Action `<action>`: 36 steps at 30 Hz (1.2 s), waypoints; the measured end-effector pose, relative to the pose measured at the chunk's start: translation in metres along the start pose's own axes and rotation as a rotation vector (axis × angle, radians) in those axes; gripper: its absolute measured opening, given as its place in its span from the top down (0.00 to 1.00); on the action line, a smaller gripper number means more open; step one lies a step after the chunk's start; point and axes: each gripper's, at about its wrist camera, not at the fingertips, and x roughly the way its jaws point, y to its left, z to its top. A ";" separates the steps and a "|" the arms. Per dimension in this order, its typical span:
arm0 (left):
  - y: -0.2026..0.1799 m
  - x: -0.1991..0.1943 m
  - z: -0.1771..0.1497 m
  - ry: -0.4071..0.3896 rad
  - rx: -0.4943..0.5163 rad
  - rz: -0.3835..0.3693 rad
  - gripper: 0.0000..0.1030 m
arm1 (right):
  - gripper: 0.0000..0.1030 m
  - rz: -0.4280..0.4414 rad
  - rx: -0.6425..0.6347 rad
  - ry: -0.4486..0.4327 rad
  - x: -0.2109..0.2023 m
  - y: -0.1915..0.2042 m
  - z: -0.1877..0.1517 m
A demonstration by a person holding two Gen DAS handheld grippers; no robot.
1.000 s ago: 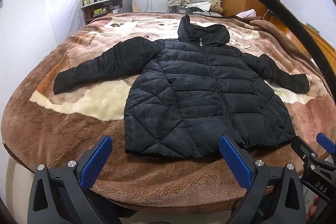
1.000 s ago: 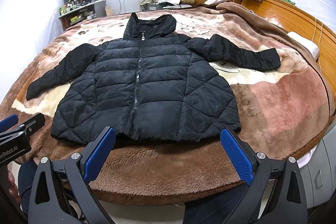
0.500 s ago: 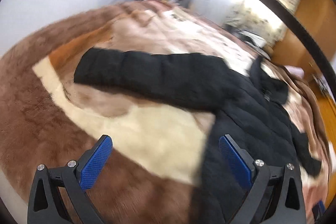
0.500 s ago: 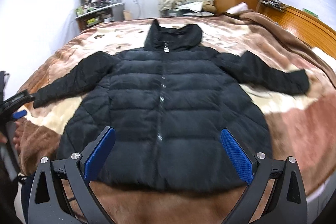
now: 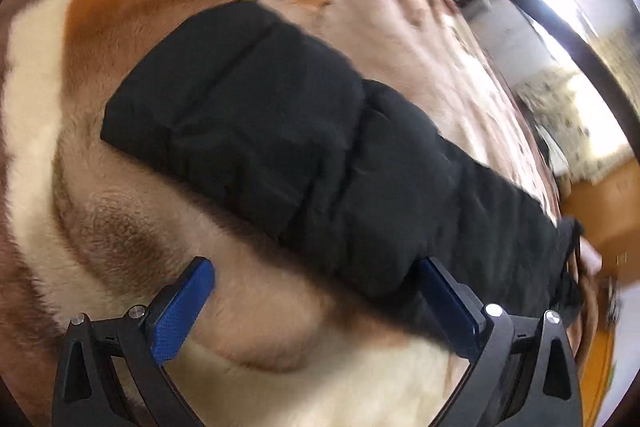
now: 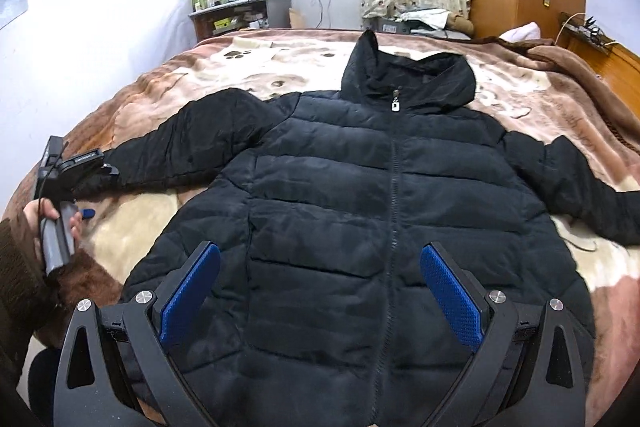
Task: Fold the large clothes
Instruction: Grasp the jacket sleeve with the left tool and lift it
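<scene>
Left wrist view: my left gripper (image 5: 312, 311), jaws wide, has swung down over the jacket (image 6: 380, 211) sleeve (image 5: 304, 151) (cuff near the bed's (image 6: 560, 99) left edge); right gripper (image 6: 320, 291), also wide, hovers above the hem, so folding begins.

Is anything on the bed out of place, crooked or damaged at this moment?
Nothing stands out. The black jacket lies flat on the blanket, zipped, both sleeves spread out. The left gripper is open near one sleeve.
</scene>
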 end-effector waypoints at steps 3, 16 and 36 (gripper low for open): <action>-0.010 0.004 0.006 -0.036 -0.003 -0.013 0.09 | 0.03 -0.002 0.002 0.011 0.008 0.001 0.001; -0.115 -0.043 -0.013 -0.176 0.230 -0.081 0.80 | 0.03 -0.026 0.071 -0.014 0.000 -0.037 0.005; -0.386 -0.079 -0.230 -0.076 0.944 -0.318 0.80 | 0.03 -0.168 0.245 -0.096 -0.042 -0.157 -0.001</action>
